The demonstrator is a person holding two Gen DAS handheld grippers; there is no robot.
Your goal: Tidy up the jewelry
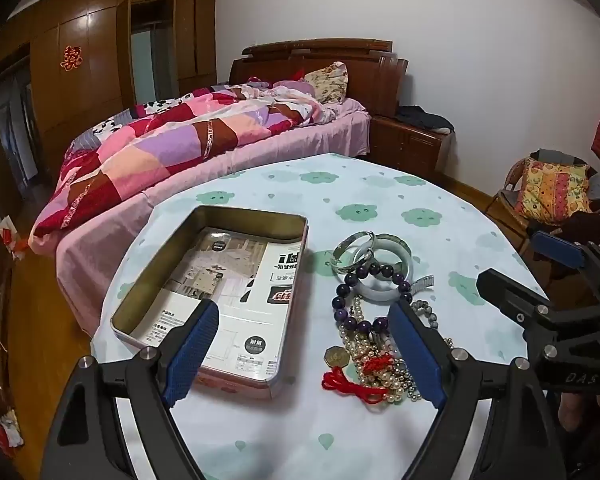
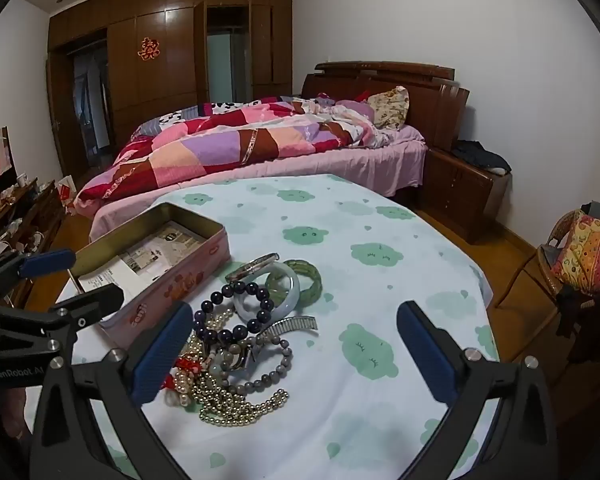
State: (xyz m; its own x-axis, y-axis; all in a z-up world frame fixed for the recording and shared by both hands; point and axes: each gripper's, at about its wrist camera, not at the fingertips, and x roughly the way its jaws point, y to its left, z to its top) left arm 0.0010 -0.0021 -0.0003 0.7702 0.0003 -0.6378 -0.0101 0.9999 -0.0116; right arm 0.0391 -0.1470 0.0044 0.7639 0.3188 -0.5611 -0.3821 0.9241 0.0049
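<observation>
- The left gripper [image 1: 306, 350] hung just above the table with its blue-padded jaws spread wide and nothing between them; one finger reached over the near end of the tin, the other over the edge of the jewelry heap.
- The right gripper [image 2: 296, 354] was likewise wide apart and empty, its left finger above the heap and its right finger over bare cloth.
- The jewelry pile [image 2: 240, 344] lay on the table just beside the tin, a tangle of round and looped pieces.
- A dark purple bead bracelet [image 1: 370, 300] of glossy round beads lay partly over a smooth pale jade bangle [image 2: 274, 294], with a ridged green bangle [image 2: 300, 280] and a silver bangle [image 1: 352, 250] touching at the far side.
- Nearer lay pearl strands [image 1: 374, 364], a red knotted cord [image 1: 352, 384], a gold many-sided coin [image 1: 336, 356], grey stone beads [image 2: 274, 368] and a metal stretch watchband [image 2: 296, 324].
- The tin [image 1: 216, 292] was a rectangular, round-cornered metal box, pink outside and dull gold inside, open, holding only a printed paper sheet [image 1: 236, 284] flat on its bottom.
- The tablecloth [image 2: 380, 240] was pale, printed with green cloud shapes.
</observation>
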